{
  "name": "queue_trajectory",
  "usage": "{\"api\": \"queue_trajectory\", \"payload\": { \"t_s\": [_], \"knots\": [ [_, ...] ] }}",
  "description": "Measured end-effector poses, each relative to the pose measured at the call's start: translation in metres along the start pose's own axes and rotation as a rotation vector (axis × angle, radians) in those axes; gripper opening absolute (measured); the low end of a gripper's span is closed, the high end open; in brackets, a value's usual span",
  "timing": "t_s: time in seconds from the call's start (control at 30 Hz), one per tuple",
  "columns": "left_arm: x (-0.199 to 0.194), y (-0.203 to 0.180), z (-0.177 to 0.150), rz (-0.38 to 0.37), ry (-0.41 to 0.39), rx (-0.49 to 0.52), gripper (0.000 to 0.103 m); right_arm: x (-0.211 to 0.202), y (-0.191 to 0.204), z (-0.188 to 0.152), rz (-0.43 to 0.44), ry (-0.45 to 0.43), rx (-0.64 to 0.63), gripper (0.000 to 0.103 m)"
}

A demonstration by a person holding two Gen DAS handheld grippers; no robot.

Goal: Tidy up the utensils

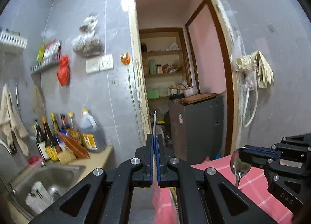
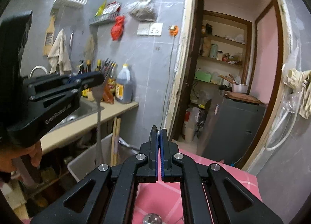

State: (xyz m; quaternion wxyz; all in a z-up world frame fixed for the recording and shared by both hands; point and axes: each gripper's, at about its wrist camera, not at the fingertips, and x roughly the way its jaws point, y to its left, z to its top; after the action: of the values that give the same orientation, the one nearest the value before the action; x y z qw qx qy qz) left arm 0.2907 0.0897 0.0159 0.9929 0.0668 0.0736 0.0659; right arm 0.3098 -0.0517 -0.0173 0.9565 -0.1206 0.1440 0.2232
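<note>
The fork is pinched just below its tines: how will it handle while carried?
Probably stiff: the fork looks metal and hangs straight. It may pivot or slip, since the left gripper clamps only its smooth neck, with the long handle below.

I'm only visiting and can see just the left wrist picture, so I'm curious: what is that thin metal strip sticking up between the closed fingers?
Observer: It is a fork, edge-on in your view. The right wrist view shows its tines pointing up above the left gripper.
Operator: Where is its handle?
Observer: It hangs straight down below the fingers, crossing in front of the counter edge.
Operator: Does the other camera show the spoon's bowl the way mine does?
Observer: No. There the spoon is only a dark narrow tip poking out of the shut right gripper.
</note>
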Motion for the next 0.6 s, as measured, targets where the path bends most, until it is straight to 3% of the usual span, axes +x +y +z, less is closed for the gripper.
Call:
{"api": "queue_trajectory", "payload": {
  "t_s": [0.13,0.3,0.6],
  "knots": [
    [-0.002,-0.009,-0.006,0.002,-0.005,0.036,0.003,0.004,0.010,-0.004,0.034,0.016,-0.028,0.002],
    [0.000,-0.007,-0.013,-0.051,0.070,-0.005,0.003,0.006,0.011,-0.012,0.084,0.047,-0.001,0.002],
    [-0.003,0.016,-0.032,-0.222,0.241,-0.220,0.007,0.008,-0.001,-0.031,0.167,0.107,0.102,0.005]
  ]
}}
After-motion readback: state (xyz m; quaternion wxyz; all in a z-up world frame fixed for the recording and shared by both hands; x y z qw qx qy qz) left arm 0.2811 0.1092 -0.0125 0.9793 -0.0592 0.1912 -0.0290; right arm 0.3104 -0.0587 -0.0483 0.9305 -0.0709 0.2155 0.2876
